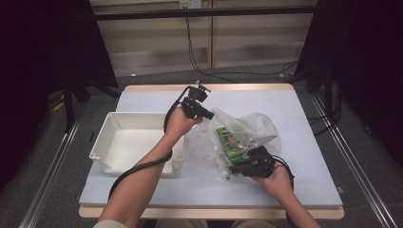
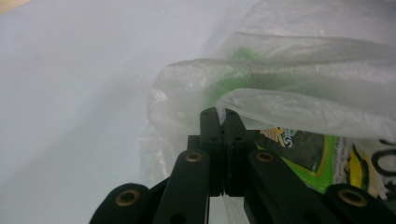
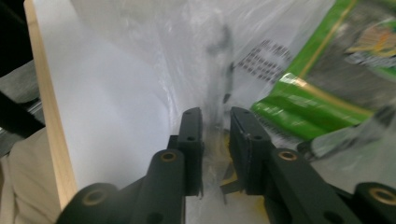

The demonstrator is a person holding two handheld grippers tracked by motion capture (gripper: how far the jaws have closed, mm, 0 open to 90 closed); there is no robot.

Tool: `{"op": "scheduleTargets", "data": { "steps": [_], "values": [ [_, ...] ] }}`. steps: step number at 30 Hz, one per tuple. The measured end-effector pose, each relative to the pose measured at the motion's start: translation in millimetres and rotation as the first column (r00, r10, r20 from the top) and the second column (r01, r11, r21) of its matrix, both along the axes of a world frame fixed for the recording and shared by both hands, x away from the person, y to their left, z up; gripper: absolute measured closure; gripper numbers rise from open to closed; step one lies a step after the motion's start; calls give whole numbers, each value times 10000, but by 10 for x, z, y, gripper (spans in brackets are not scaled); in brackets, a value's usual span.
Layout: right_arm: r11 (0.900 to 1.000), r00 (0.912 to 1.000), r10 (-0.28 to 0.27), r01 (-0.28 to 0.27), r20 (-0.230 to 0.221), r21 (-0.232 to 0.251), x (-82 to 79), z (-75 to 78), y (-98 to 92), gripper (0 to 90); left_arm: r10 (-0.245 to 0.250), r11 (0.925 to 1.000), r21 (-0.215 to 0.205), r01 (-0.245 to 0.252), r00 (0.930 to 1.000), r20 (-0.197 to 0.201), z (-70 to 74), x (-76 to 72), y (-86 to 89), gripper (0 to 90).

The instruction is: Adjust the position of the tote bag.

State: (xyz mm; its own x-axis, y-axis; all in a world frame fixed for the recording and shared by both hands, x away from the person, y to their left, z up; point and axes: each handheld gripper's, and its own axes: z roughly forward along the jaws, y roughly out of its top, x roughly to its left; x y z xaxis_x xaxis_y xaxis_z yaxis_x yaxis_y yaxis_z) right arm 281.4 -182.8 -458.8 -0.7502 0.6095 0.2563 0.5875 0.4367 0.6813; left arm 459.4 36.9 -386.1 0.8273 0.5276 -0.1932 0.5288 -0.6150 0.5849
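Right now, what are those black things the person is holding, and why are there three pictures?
They are pinching tools. Each is a hand-held gripper with two black jaws, one per hand. The big picture comes from a camera above the table. The other two come from small cameras riding on each tool, looking along its jaws.

The left hand-held gripper is squeezed shut on the edge of a clear plastic bag. The right hand-held gripper pinches the bag's film too, with a small gap between its jaws. Inside the bag is a green snack packet. A white tray sits beside it with nothing in it.
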Motion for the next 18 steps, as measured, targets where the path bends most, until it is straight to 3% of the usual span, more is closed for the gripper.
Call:
{"op": "scheduleTargets", "data": {
  "steps": [3, 6, 18],
  "values": [
    [9990, 9979, -447, 447, 472, -1, 6, 139, -76, 671, -54, 9999, -123, 52, 9999, -112, 17, -60, 19, 879],
    [9983, 9969, -585, 587, 530, -26, 14, 189, -117, 650, -66, 9998, -167, 63, 9998, -205, 15, -90, 11, 858],
    [9915, 9884, -1256, 1281, 849, -241, 136, 356, -323, 664, -497, 9987, -64, 497, 9987, -123, 150, -222, -5, 569]
  ]
}}
